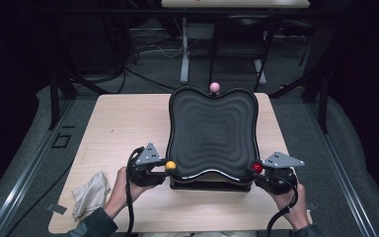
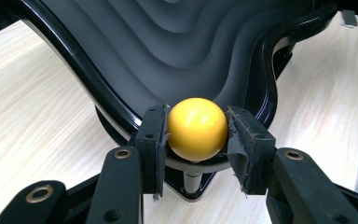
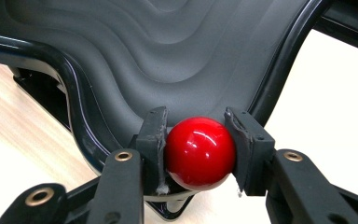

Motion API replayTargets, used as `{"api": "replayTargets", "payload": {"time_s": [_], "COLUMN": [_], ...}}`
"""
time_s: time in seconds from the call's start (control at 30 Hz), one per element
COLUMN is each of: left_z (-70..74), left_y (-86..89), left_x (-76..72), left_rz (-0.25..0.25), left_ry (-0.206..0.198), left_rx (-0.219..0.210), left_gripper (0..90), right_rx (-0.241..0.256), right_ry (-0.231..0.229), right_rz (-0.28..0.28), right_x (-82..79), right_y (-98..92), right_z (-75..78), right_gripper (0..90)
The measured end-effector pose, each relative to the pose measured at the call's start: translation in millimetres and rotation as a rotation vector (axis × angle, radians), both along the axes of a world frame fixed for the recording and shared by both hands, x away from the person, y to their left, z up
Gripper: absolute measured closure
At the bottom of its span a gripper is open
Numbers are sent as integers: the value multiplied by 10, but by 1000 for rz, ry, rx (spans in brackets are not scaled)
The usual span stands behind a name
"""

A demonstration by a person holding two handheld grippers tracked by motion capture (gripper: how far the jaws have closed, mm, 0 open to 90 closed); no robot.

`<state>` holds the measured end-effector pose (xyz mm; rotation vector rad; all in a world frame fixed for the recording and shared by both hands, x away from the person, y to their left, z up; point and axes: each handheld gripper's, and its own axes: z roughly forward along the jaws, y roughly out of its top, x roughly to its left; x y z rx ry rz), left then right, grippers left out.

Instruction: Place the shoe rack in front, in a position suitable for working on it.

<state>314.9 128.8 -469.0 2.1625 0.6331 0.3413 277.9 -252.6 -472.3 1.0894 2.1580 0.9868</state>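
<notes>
A black tray with a stepped, wavy inside stands on a base in the middle of the wooden table. At its near left corner sits a yellow ball knob, and my left gripper is shut on it; the yellow ball knob is pressed between both pads. At the near right corner my right gripper is shut on a red ball knob; up close the red ball knob sits squeezed between the jaws. A pink ball knob stands at the tray's far edge.
A crumpled beige cloth lies at the table's near left, beside the person's left hand. Table legs and cables show on the floor beyond the far edge. Bare wood lies left of the tray.
</notes>
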Motion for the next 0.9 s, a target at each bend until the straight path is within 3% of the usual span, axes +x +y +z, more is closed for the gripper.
{"api": "replayTargets", "payload": {"time_s": [0.3,0.63,0.9], "left_z": [-6,-7,-4], "left_y": [231,598,867], "left_x": [92,203,287], "left_rz": [59,144,193], "left_ry": [15,24,39], "left_rx": [-16,-21,-27], "left_gripper": [600,600,599], "right_rx": [1,24,75], "right_ry": [23,31,30], "right_rz": [62,126,191], "right_x": [286,546,745], "right_y": [216,498,793], "right_z": [16,8,-23], "right_gripper": [600,600,600]}}
